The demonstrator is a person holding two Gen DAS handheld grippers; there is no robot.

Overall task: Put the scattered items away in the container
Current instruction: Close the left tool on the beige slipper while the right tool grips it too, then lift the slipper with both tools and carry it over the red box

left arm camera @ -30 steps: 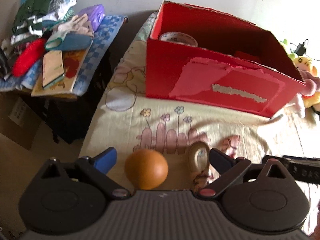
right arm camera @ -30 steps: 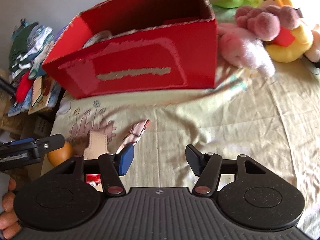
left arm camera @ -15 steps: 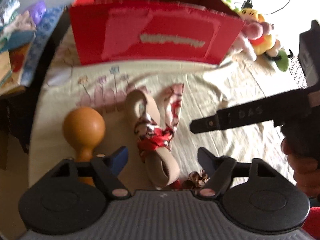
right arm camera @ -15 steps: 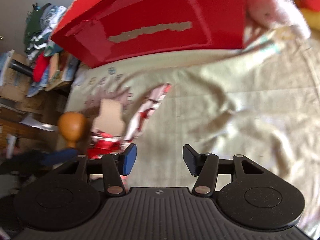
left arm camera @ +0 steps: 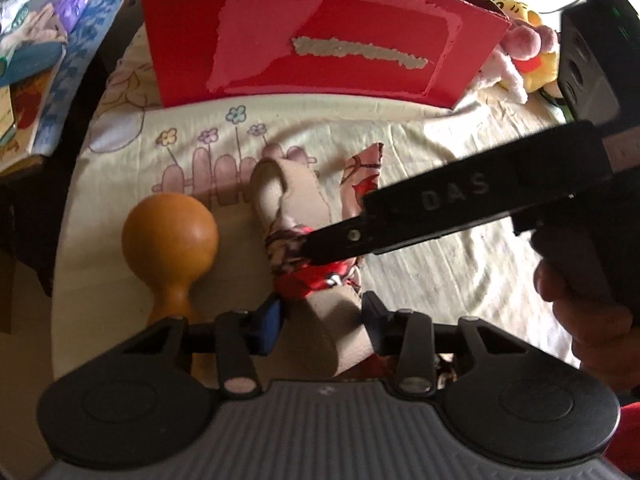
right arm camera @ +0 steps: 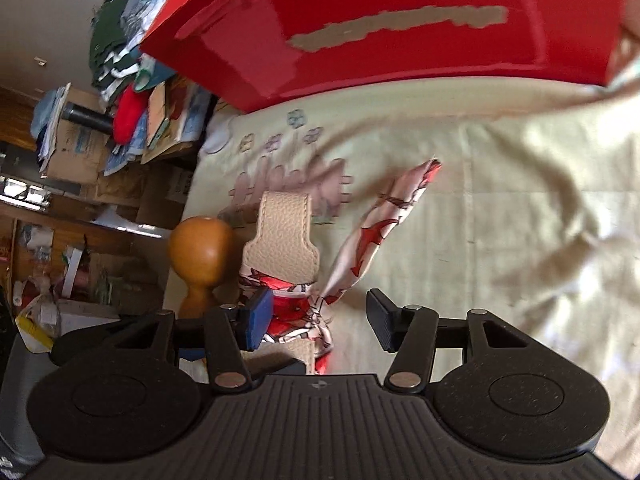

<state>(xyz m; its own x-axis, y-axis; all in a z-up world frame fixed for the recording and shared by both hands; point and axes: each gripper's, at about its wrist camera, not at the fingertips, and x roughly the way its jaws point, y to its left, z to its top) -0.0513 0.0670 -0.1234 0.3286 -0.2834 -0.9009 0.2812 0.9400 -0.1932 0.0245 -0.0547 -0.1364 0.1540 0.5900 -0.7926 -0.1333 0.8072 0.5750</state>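
Observation:
A beige leather strap (left arm camera: pixel 288 200) tied with a red patterned scarf (left arm camera: pixel 316 276) lies on the cream bedsheet, in front of the red cardboard box (left arm camera: pixel 320 52). An orange wooden gourd-shaped object (left arm camera: pixel 170 240) lies to its left. My left gripper (left arm camera: pixel 320 320) has its jaws closed around the near end of the strap. My right gripper (right arm camera: pixel 320 320) is open, straddling the scarf knot (right arm camera: pixel 292 308); the strap (right arm camera: pixel 282 236), gourd (right arm camera: pixel 202 248) and box (right arm camera: pixel 400 32) lie ahead. The right gripper's body (left arm camera: pixel 460 204) crosses the left wrist view above the scarf.
Plush toys (left arm camera: pixel 524 52) lie right of the box. A side table with stacked clothes and books (left arm camera: pixel 36 60) stands left of the bed, also in the right wrist view (right arm camera: pixel 132 92). The bed's left edge drops off beside the gourd.
My left gripper has moved forward and closed on the strap's near end. My right gripper has swung left and down over the scarf knot, staying open.

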